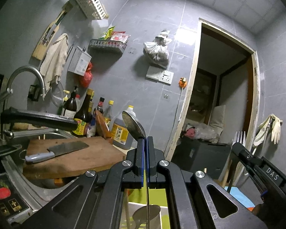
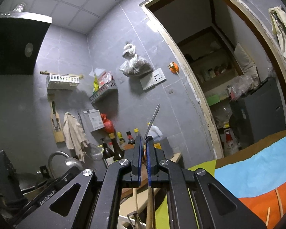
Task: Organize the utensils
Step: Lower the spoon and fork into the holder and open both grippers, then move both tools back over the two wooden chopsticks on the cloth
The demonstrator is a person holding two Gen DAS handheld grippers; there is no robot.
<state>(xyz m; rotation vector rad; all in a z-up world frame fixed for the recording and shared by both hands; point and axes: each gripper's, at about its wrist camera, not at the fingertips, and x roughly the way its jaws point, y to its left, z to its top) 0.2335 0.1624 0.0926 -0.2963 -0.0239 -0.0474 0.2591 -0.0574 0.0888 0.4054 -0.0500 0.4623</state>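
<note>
My left gripper is shut on a metal spoon. The spoon's bowl stands up above the fingertips and its thin handle runs down between the pads. My right gripper is shut on a wooden-handled fork, seen edge-on, with the wooden handle hanging below the pads. In the left wrist view the right gripper sits at the right, and the fork's tines stick up from it. Both grippers point about level over the counter. A metal cup stands below the left gripper.
A wooden cutting board with a cleaver lies across the sink at left, behind it a faucet, sauce bottles and an oil jug. A doorway opens at right. A green, blue and orange cloth covers the surface.
</note>
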